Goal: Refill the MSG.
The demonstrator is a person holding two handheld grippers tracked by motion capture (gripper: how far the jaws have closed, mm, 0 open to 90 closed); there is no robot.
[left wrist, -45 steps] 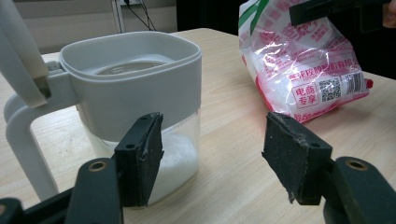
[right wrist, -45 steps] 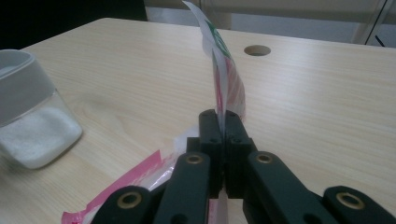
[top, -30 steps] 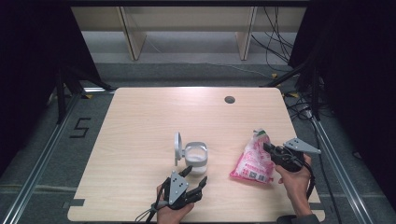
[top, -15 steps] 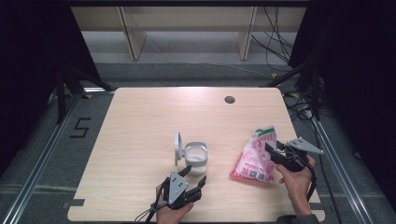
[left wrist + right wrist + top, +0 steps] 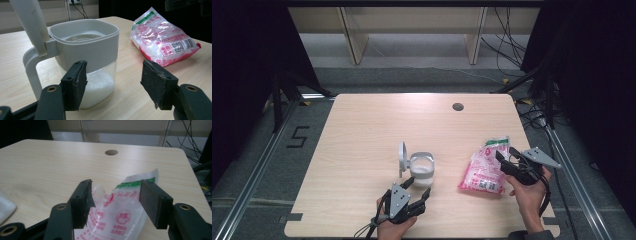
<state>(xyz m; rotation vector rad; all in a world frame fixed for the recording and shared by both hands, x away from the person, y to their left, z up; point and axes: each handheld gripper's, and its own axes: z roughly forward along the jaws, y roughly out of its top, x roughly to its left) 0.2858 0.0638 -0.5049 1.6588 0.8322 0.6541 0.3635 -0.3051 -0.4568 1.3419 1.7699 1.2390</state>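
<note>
Spillage is the risk: the pink-and-white plastic bag of white granules (image 5: 484, 170) lies flat at lower right of the bench (image 5: 362, 130), top open. The right gripper (image 5: 508, 161) has just been opening its jaws, now wide and off the bag, so a careless regrip could tip grains out. The left gripper (image 5: 113, 86) stands wide and empty before the clear lidded jug (image 5: 85, 60) at centre.

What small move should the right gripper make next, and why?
Probably draw the right gripper back from the bag. Its jaws have just been opening; the bag lies flat on the table between them, unpressed. The container stands open, holding white grains.

One lidded container (image 5: 421, 168), one pink bag (image 5: 484, 170), two hand-held grippers (image 5: 418, 189)
</note>
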